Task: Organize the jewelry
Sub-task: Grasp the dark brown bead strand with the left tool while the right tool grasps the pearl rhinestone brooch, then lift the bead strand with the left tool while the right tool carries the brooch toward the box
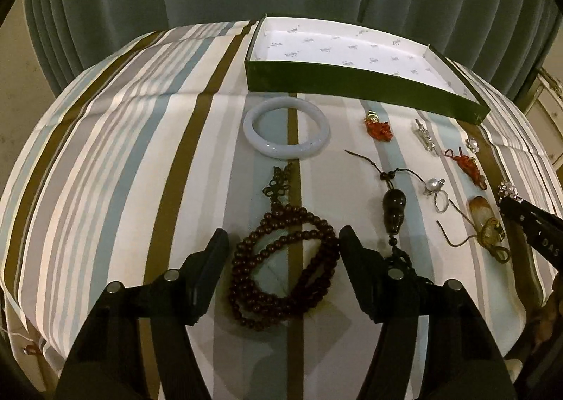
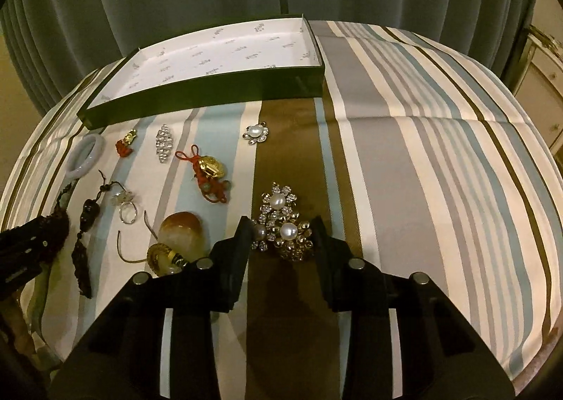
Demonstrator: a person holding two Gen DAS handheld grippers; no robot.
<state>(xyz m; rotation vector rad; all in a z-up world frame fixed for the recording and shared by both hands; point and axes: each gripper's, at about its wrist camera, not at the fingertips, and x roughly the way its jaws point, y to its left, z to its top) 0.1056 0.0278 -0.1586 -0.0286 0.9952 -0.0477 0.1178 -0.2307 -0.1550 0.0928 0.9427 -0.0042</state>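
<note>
The jewelry is spread on the striped counter [image 1: 105, 139], a bead necklace [image 1: 281, 266] straddled by the left gripper [image 1: 283, 252], a pearl brooch [image 2: 285, 227] pinched by the right gripper [image 2: 283, 234]; lifting into the green box [image 1: 352, 83] is judged next.

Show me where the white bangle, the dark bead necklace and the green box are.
white bangle [image 1: 286, 150]: left wrist view, on the near rim of the ring.
dark bead necklace [image 1: 246, 298]: left wrist view, on the left strands of the coil.
green box [image 1: 337, 77]: left wrist view, on its near outer wall.
</note>
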